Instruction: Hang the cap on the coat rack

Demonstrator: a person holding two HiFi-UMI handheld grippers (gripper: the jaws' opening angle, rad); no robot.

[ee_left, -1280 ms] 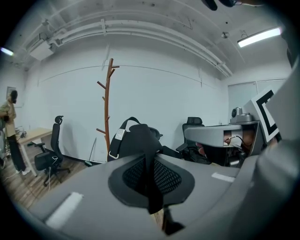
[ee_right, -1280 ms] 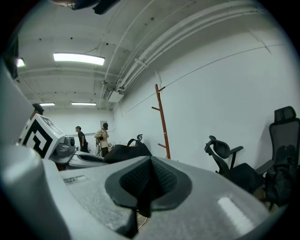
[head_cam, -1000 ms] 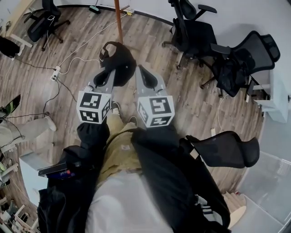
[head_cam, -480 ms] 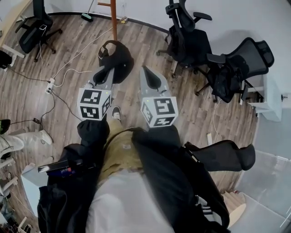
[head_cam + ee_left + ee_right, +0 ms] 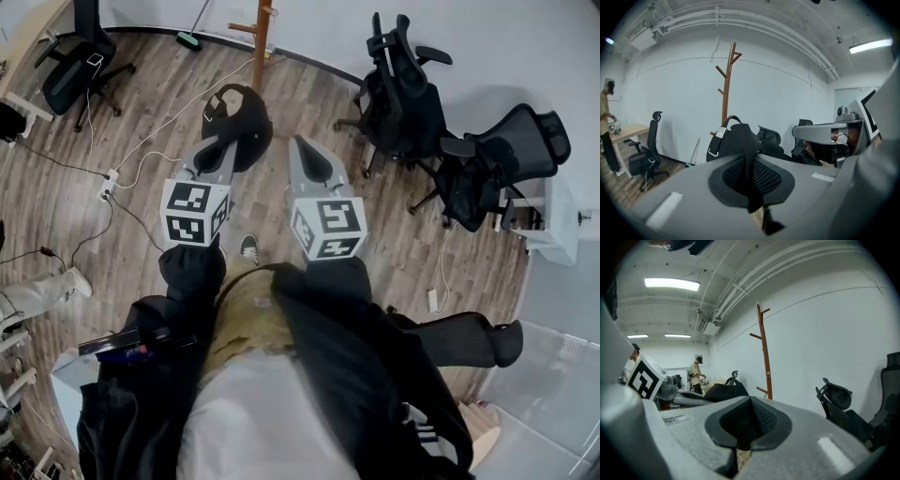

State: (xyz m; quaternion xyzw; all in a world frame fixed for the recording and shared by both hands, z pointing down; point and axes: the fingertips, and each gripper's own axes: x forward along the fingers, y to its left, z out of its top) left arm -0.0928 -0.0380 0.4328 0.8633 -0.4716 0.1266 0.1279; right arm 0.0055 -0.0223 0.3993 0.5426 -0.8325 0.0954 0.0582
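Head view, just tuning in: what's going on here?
A person holds a hand-held gripper in each hand. The left hand-held gripper is clamped on a black cap, held out in front. The right hand-held gripper is shut and empty beside it. The wooden coat rack stands ahead; the cap is not yet hung on it.

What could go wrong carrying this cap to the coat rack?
The left claw pinches only a fold of the cap, so it may slip out. A power strip and its cables lie on the floor near the coat rack: a tripping hazard. Its short pegs may not catch the cap.
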